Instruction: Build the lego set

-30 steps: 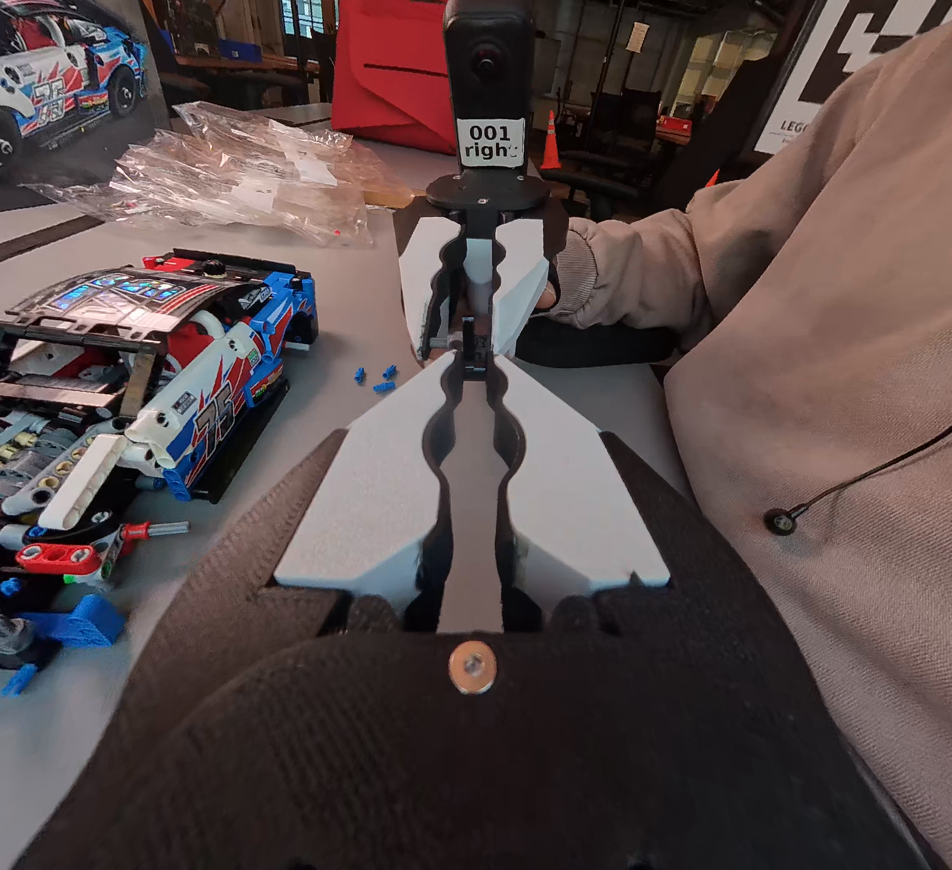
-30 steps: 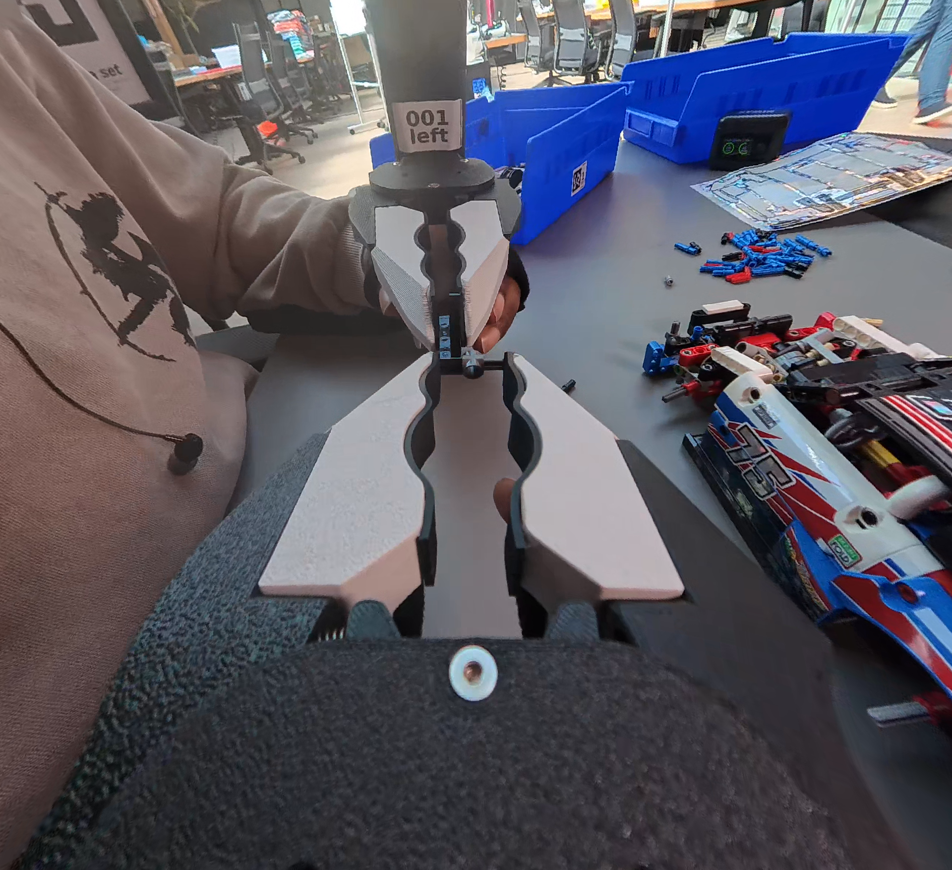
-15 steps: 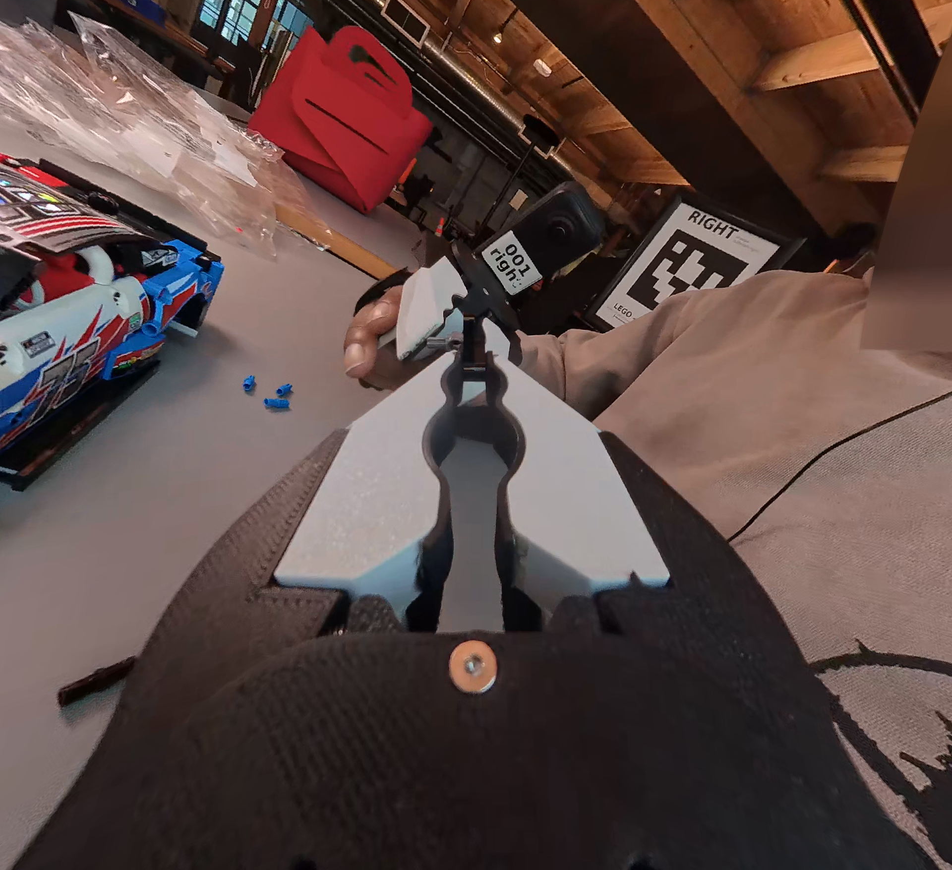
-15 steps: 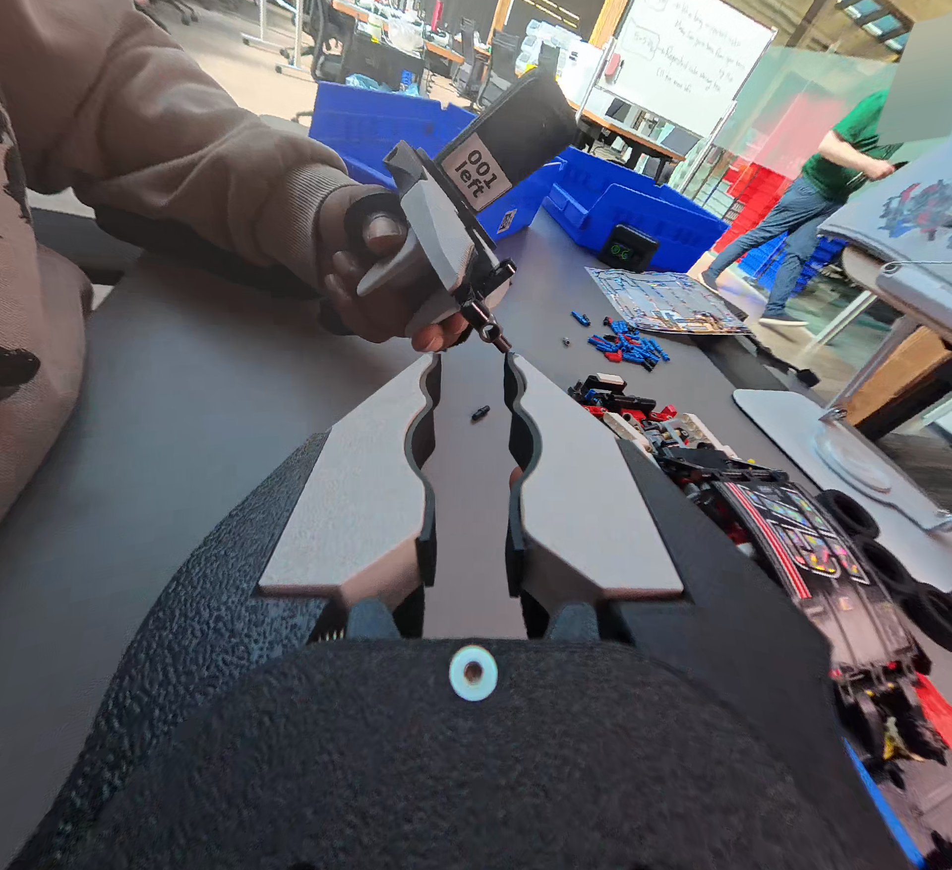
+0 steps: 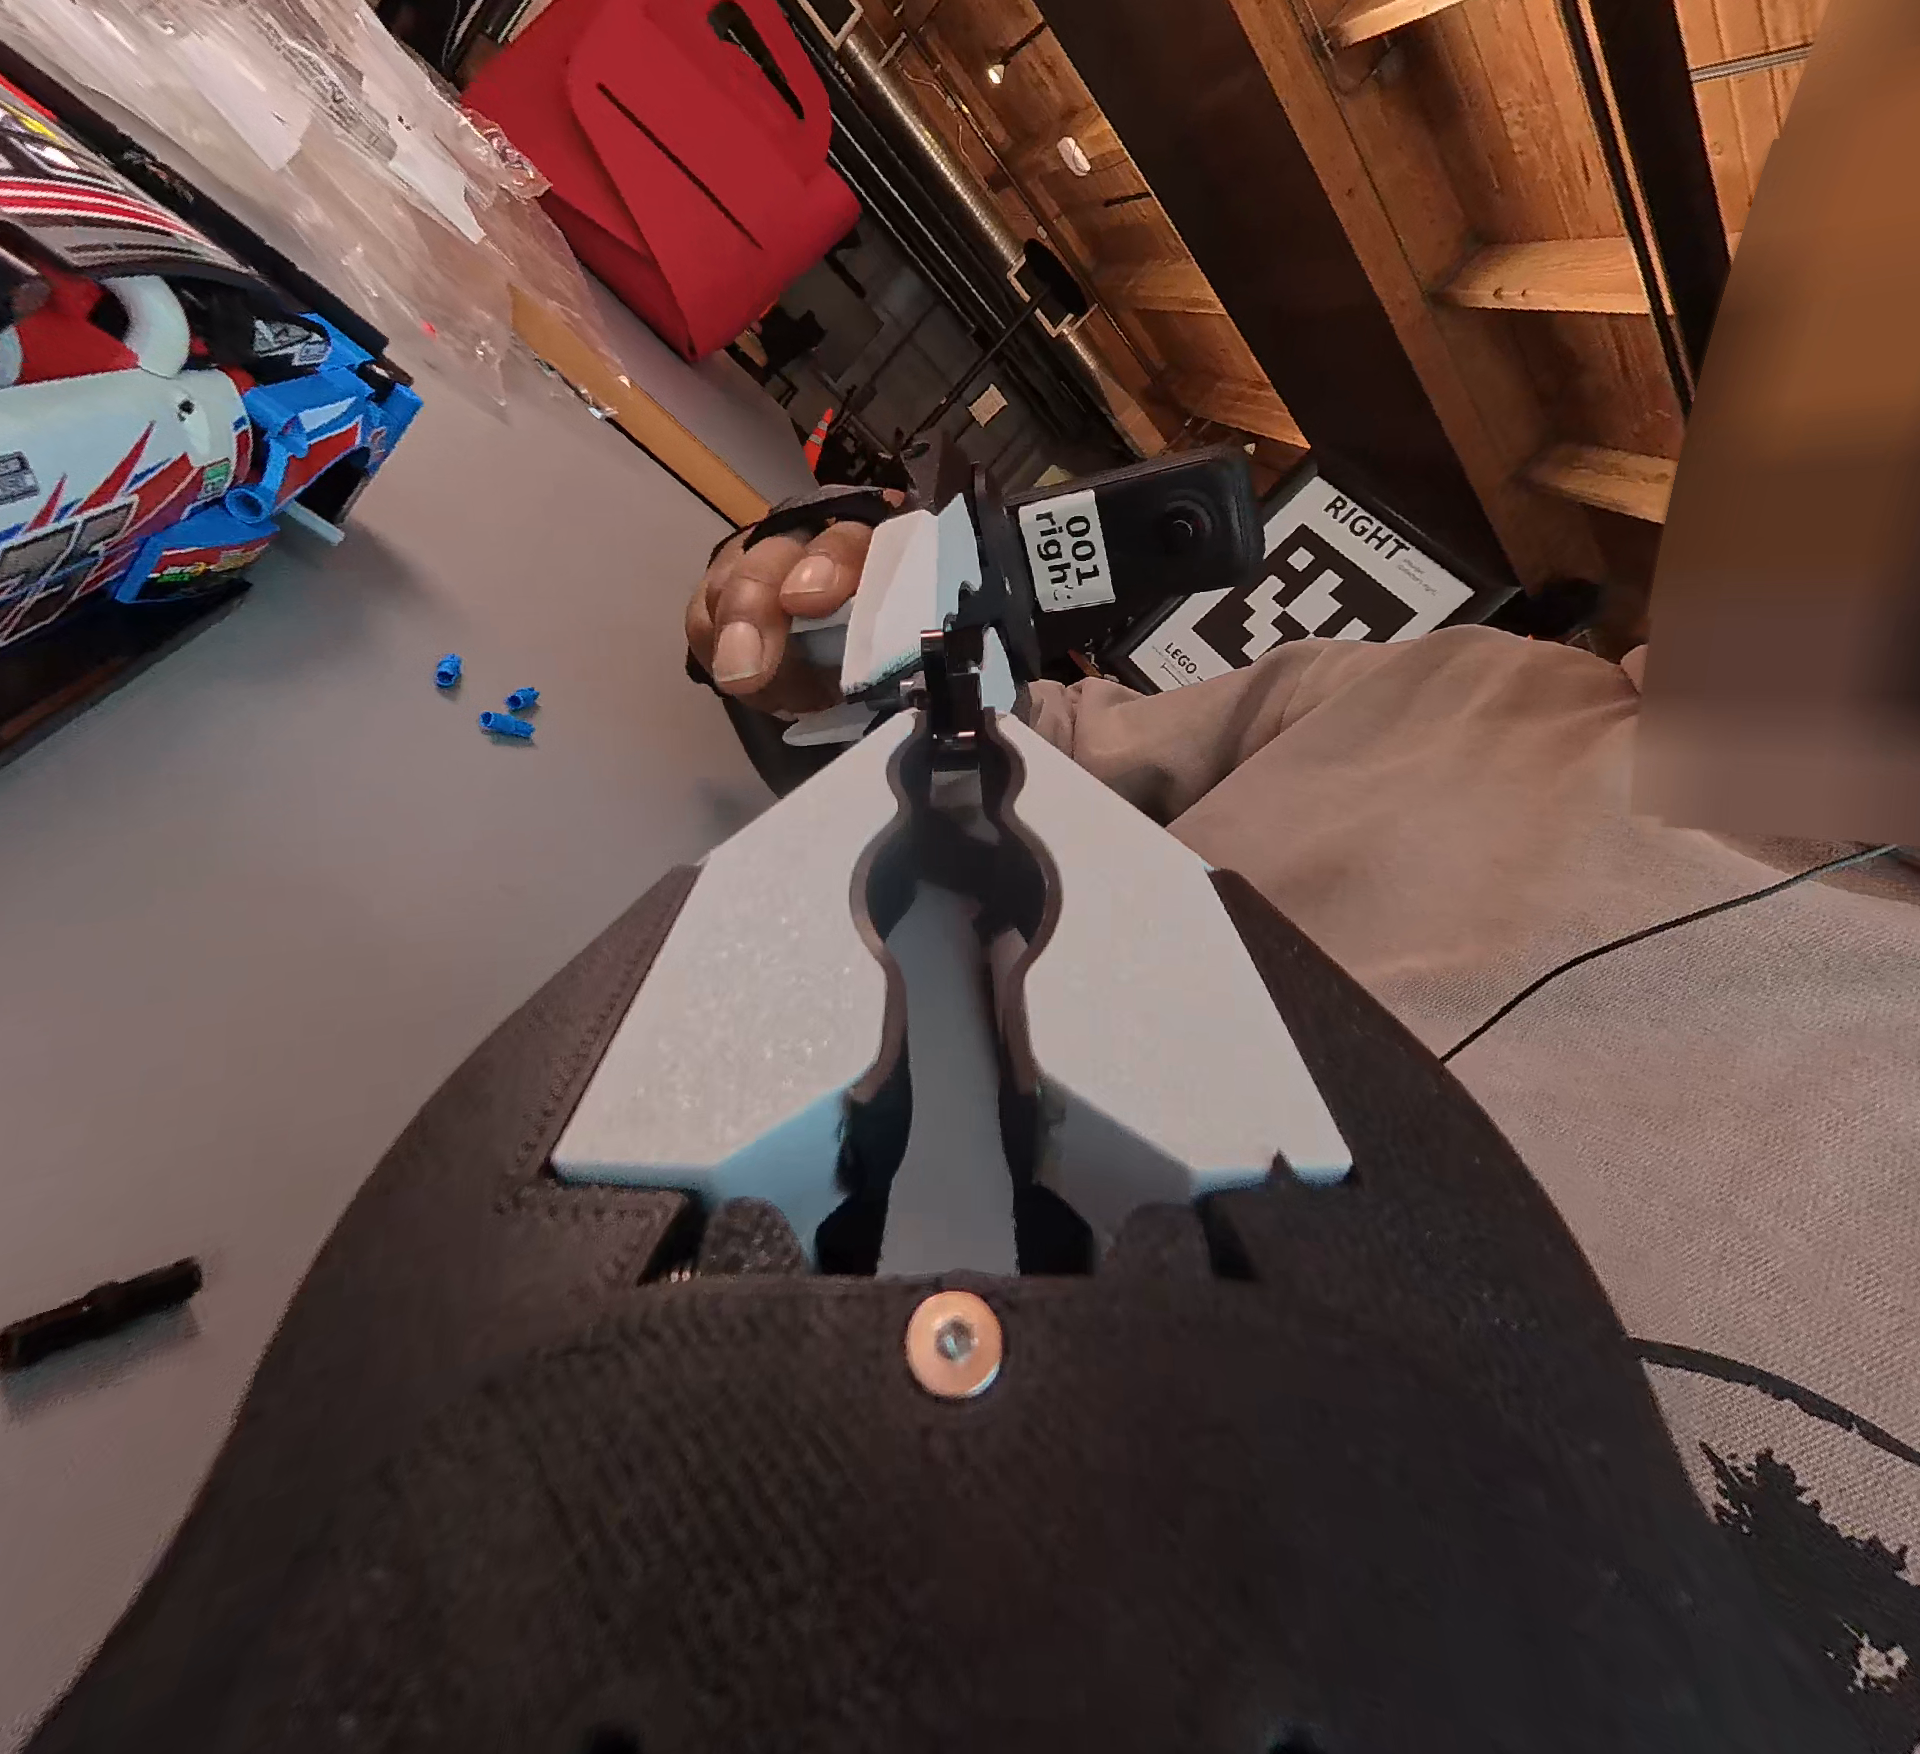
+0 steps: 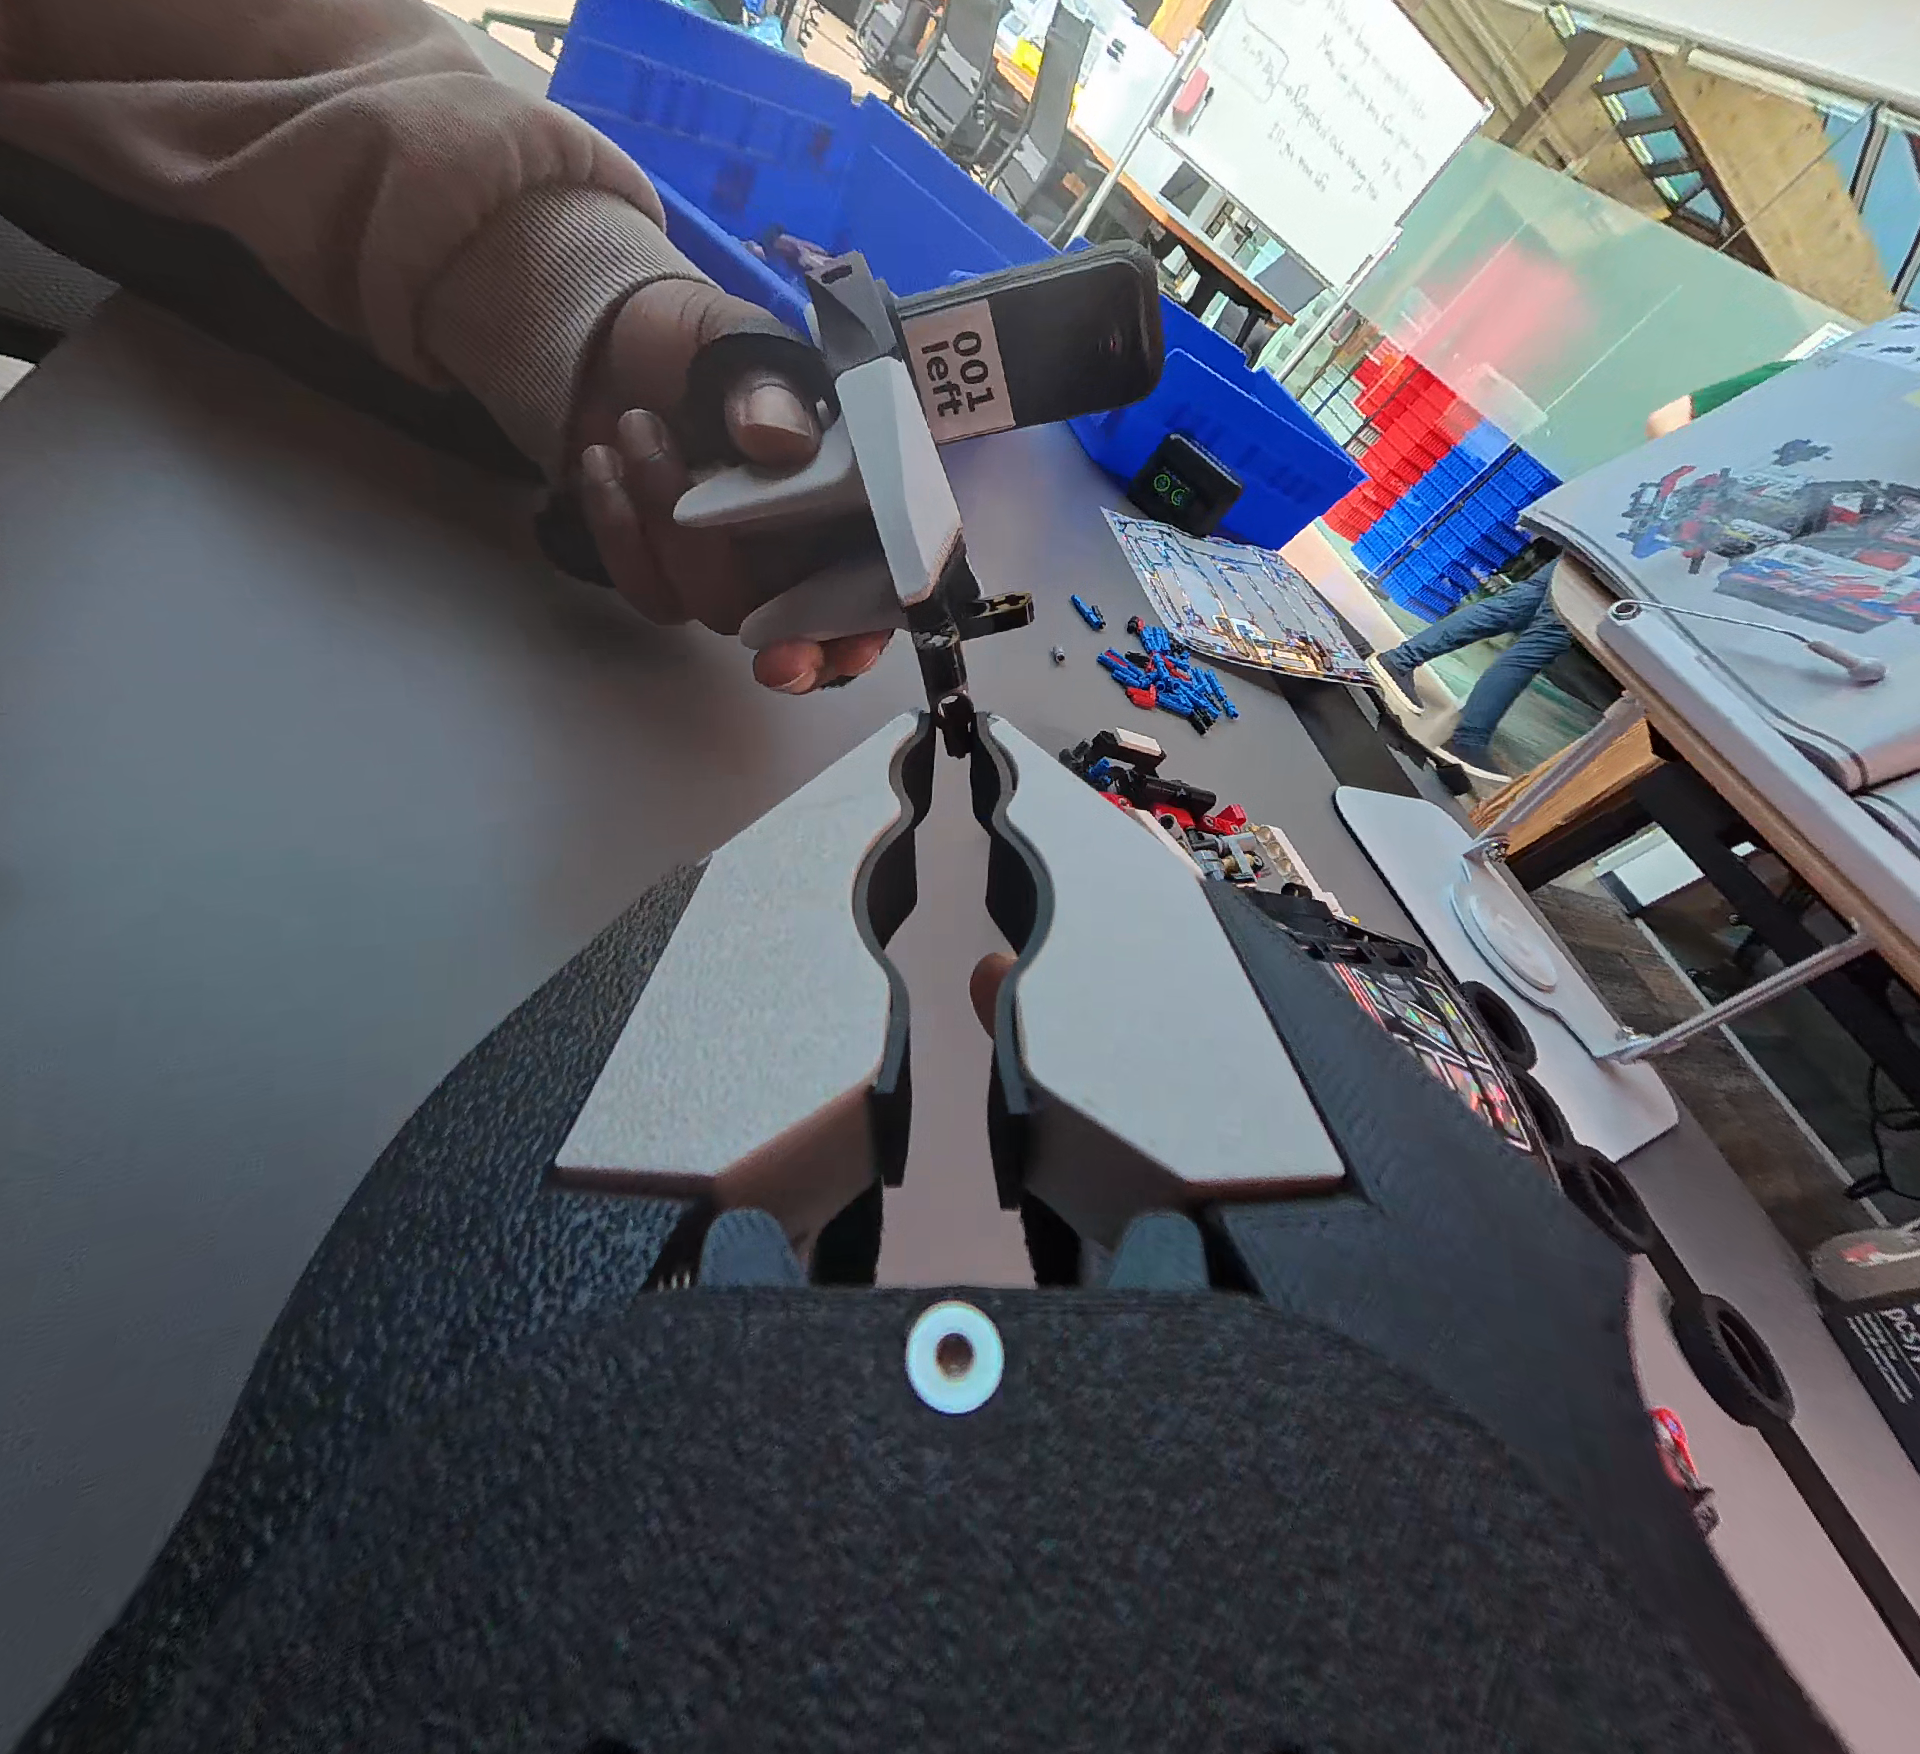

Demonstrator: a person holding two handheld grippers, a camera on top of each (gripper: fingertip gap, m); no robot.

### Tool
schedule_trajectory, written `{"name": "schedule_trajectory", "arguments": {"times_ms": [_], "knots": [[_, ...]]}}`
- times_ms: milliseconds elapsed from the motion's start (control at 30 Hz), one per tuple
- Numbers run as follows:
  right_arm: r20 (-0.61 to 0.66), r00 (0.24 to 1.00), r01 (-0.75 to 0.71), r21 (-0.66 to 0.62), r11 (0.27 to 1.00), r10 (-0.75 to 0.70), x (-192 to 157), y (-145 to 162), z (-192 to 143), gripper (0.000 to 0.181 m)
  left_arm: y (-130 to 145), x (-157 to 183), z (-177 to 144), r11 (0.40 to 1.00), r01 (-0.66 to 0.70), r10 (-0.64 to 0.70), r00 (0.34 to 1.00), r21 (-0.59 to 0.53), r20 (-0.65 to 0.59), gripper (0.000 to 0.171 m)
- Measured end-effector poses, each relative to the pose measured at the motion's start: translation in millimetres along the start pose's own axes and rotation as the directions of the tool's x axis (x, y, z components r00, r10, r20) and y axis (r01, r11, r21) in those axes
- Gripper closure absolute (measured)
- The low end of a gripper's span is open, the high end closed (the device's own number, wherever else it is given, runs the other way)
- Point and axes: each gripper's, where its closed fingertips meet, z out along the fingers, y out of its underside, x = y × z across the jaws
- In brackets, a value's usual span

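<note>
My left gripper [image 5: 951,740] is shut on a small black lego piece [image 5: 948,688] held in the air above the grey table [image 5: 312,925]. My right gripper [image 6: 952,730] meets it tip to tip. Its jaws are narrowed onto the lower end of the same black piece [image 6: 943,665]. A short black connector [image 6: 1000,608] sticks out sideways from that piece. The partly built race car [image 5: 156,457] stands to the left of the left wrist view. Its dark end [image 6: 1382,966] shows beside my right gripper. A hand holds each gripper.
Three loose blue pins [image 5: 499,709] and a black axle [image 5: 99,1309] lie on the table. A pile of blue pins [image 6: 1164,676], an instruction sheet [image 6: 1226,592], blue bins [image 6: 831,146], a booklet on a stand [image 6: 1766,541], a red bag [image 5: 675,146] and plastic bags [image 5: 260,42] surround the work area. The grippers are tip to tip, or close to it. The black axle [image 5: 99,1309] is about 12 cm from both grippers' fingertips.
Both grippers have rolled sideways and lifted off the table. My right gripper's jaws, open half a second ago, have narrowed onto the end of the black piece in my left gripper.
</note>
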Motion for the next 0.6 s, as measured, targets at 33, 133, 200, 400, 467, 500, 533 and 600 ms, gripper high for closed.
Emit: {"name": "schedule_trajectory", "arguments": {"times_ms": [33, 133, 200, 400, 467, 500, 533, 600], "knots": [[-0.002, 1.000, -0.005, -0.011, 1.000, 0.005, 0.5, 2.3, 0.6, 0.177, -0.4, -2.6, -0.6, 1.000, 0.001, -0.002, 1.000, 0.003, 0.013, 0.164], [-0.004, 1.000, -0.016, -0.037, 0.999, 0.016, 1.5, 7.9, 1.4, 0.177, -1.3, -9.6, -2.0, 1.000, -0.030, 0.030, 0.997, 0.000, 0.066, 0.163], [0.000, 0.999, -0.036, -0.044, 0.998, 0.036, 1.9, 10.6, 1.5, 0.178, -1.5, -12.9, -2.6, 0.998, -0.062, 0.063, 0.993, -0.011, 0.102, 0.162], [0.027, 0.990, -0.136, -0.015, 0.991, 0.136, 2.3, 9.5, 2.1, 0.178, -3.8, -13.0, -4.4, 0.995, -0.102, 0.103, 0.986, -0.015, 0.129, 0.161], [0.020, 0.991, -0.134, -0.026, 0.991, 0.134, 3.4, 12.4, 2.5, 0.178, -4.6, -17.5, -6.7, 0.990, -0.138, 0.141, 0.975, -0.027, 0.172, 0.161], [0.014, 0.991, -0.130, -0.032, 0.991, 0.130, 4.0, 13.5, 2.6, 0.178, -5.6, -19.9, -8.2, 0.987, -0.156, 0.159, 0.968, -0.029, 0.195, 0.161], [0.007, 0.992, -0.124, -0.037, 0.992, 0.125, 4.9, 14.7, 2.7, 0.178, -6.8, -22.2, -9.8, 0.984, -0.175, 0.177, 0.960, -0.031, 0.219, 0.161], [-0.017, 0.994, -0.113, -0.054, 0.992, 0.112, 8.3, 17.8, 2.9, 0.179, -10.2, -29.3, -13.7, 0.975, -0.221, 0.223, 0.933, -0.039, 0.283, 0.158]]}}
